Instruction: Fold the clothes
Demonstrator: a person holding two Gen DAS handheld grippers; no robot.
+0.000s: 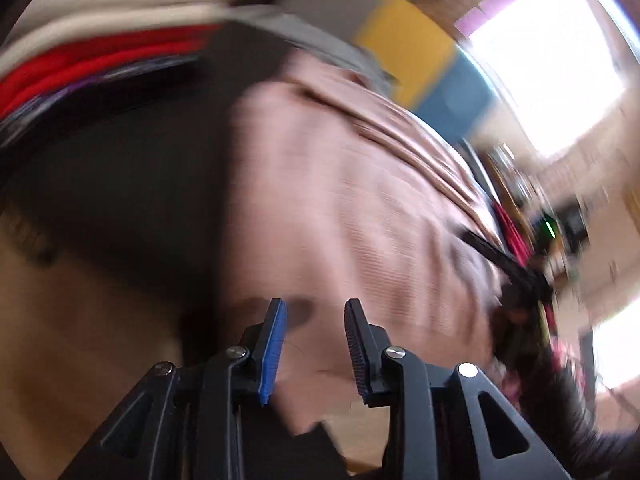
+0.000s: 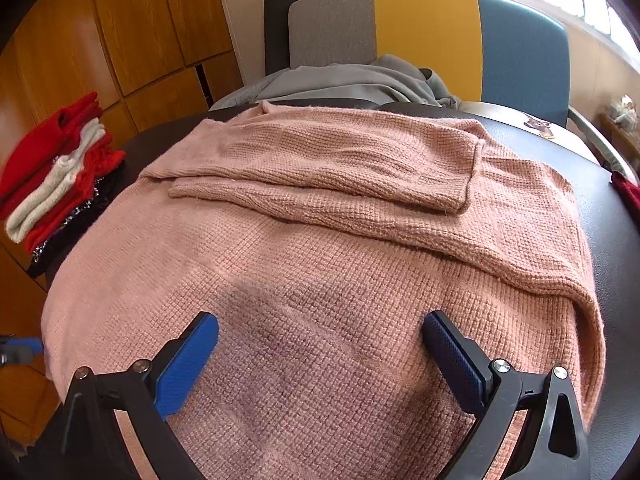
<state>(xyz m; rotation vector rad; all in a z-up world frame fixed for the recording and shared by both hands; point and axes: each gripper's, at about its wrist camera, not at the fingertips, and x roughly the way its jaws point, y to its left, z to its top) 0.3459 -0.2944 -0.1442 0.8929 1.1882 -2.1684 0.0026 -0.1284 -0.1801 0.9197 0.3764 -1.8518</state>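
A pink knitted sweater (image 2: 320,240) lies spread over the black table (image 2: 612,216), with both sleeves folded across its upper part. My right gripper (image 2: 320,320) hovers just above the sweater's near part, open wide, with nothing between its fingers. The left wrist view is blurred by motion. It shows the sweater (image 1: 340,200) from its left edge, with the dark table (image 1: 140,200) beside it. My left gripper (image 1: 315,304) stands over that edge with its jaws partly apart. Pink cloth shows through the gap, and the pads do not press on it.
A stack of folded red, white and dark clothes (image 2: 60,176) sits at the table's left edge. A grey garment (image 2: 352,80) lies on a grey, yellow and blue chair (image 2: 424,32) behind the table. A red cloth (image 2: 628,192) peeks in at the right. Wooden cabinets (image 2: 120,32) stand on the left.
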